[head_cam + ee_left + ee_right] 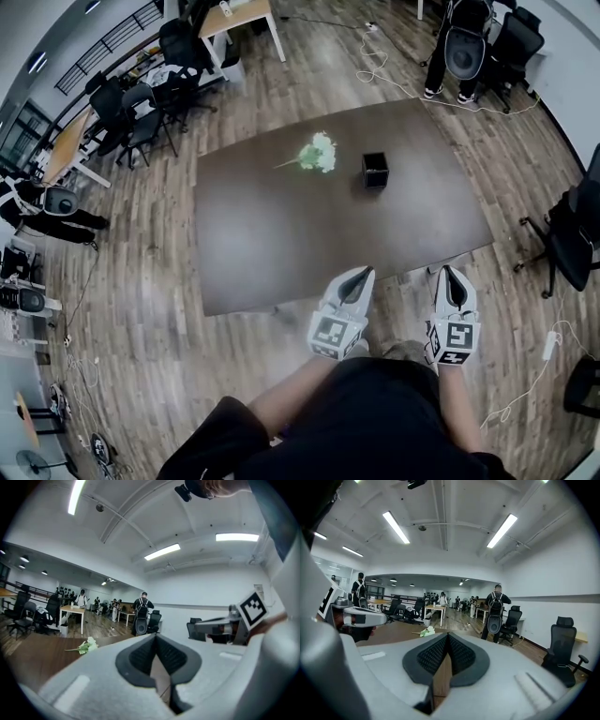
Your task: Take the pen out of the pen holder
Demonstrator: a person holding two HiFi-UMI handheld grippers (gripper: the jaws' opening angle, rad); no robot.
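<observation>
A small black square pen holder [375, 170] stands on the far right part of the dark brown table [272, 244]. I cannot make out a pen in it from here. Next to it on the left lies a bunch of pale green flowers [317, 153], also seen low in the left gripper view [86, 645] and in the right gripper view [427, 631]. My left gripper [364, 272] hovers at the table's near edge, its jaws closed together [155, 637] with nothing between them. My right gripper [448, 270] is beside it, just off the near edge, shut and empty [448, 634].
Black office chairs [570, 234] stand to the right of the table and several more at the back left [141, 112]. A person with a backpack [464, 42] stands at the far right. Cables [394, 80] trail over the wooden floor behind the table.
</observation>
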